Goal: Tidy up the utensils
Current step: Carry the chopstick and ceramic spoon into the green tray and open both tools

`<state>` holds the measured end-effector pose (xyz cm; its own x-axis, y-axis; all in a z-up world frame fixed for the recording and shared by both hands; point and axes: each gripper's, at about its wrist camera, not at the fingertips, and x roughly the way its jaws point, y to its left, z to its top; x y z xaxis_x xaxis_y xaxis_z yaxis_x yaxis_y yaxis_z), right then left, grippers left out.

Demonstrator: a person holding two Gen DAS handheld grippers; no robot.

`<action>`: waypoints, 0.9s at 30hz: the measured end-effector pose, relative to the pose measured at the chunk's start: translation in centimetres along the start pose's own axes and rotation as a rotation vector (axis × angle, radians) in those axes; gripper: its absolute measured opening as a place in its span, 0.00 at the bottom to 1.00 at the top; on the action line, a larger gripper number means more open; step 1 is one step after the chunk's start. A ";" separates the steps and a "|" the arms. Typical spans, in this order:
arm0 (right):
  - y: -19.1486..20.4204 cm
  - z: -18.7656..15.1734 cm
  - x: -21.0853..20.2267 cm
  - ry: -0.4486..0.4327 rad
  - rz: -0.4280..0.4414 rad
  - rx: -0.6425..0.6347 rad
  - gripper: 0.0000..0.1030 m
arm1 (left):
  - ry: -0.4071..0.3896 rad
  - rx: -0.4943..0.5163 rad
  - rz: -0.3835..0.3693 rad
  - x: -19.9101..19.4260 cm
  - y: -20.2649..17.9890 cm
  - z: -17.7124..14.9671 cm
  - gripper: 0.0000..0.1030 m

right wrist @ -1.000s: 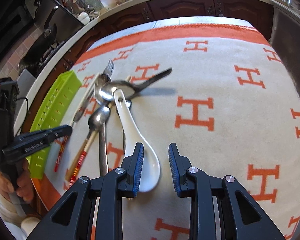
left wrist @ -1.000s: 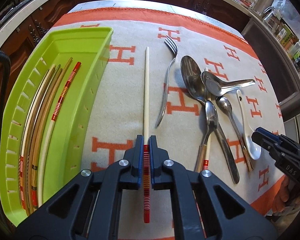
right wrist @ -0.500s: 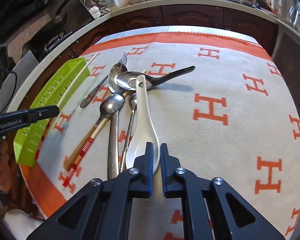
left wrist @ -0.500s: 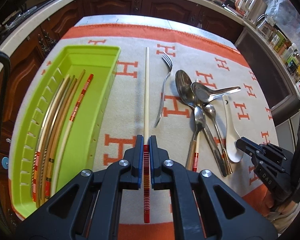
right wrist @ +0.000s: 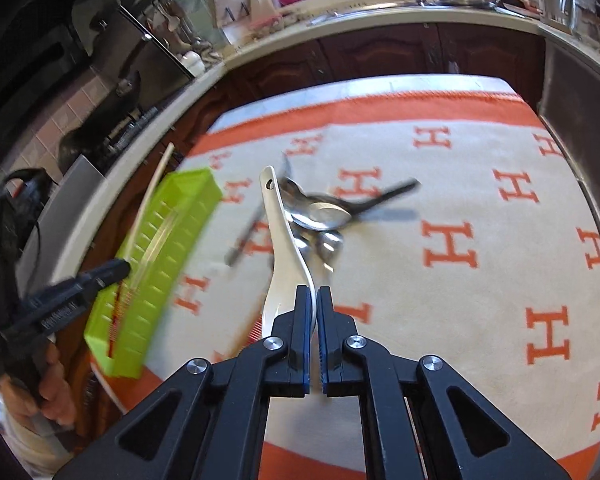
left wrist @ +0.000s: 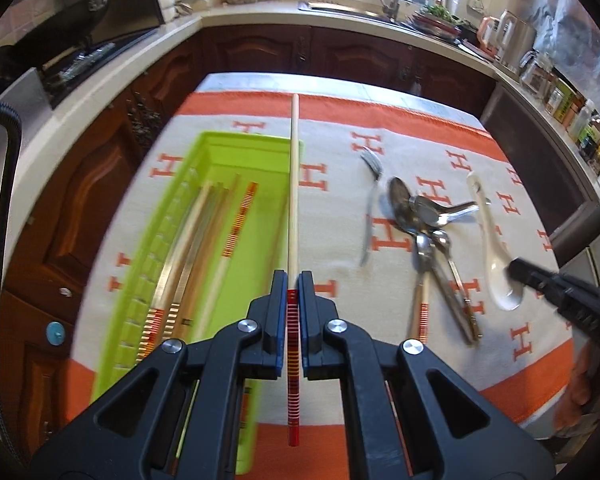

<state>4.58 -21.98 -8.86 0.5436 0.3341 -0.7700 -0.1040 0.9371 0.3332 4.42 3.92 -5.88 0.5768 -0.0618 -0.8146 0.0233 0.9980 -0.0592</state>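
Two grippers are in play, each clamped on one utensil and tilted steeply down toward the table. Nearest in the left wrist view, the left gripper (left wrist: 293, 292) has its blue-padded jaws pressed together on a chopstick (left wrist: 294, 184), gripping the red-and-yellow banded end while the pale shaft runs straight ahead, lifted clear of the cloth and lying over the right edge of the green tray (left wrist: 260, 248). In the right wrist view, the right gripper (right wrist: 314, 300) is pinched on the rim of the bowl of a white ceramic spoon (right wrist: 282, 240); its handle points away and upward, with a small hole near the tip. A person's hand (right wrist: 52, 392) wraps the left tool's grip at the lower left.

Beyond the left jaws, the tray holds several more chopsticks (left wrist: 204, 248) laid lengthwise, some pale, one with a red-banded end. To the right, on the cream blanket (left wrist: 332, 264) with orange H marks, lies a fork (left wrist: 370, 208), then a heap of metal spoons (left wrist: 424, 220) crossing one another, blurred by motion. Farther off, dark wooden cabinets (left wrist: 340, 56) run beneath a pale counter.
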 end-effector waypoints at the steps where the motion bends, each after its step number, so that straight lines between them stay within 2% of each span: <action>1: 1.1 0.5 0.0 -0.002 0.014 -0.008 0.03 | -0.006 -0.006 0.006 -0.3 0.7 0.0 0.03; 10: 12.2 4.1 3.2 0.022 0.087 -0.094 0.03 | -0.019 -0.049 0.060 -0.7 6.5 -1.0 0.03; 15: 17.1 4.4 6.5 0.066 0.079 -0.112 0.03 | 0.016 -0.034 0.045 0.6 8.8 -1.8 0.03; 23: 20.4 3.5 11.8 0.166 0.050 -0.138 0.04 | 0.059 -0.019 0.005 3.2 10.2 -2.8 0.03; 27: 21.4 2.8 12.8 0.195 0.052 -0.180 0.10 | 0.071 -0.042 -0.015 3.9 11.0 -2.7 0.03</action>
<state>11.67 2.05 -10.07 0.3646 0.3788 -0.8506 -0.2830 0.9154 0.2863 4.73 14.61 -11.25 0.5173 -0.0795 -0.8521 -0.0031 0.9955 -0.0948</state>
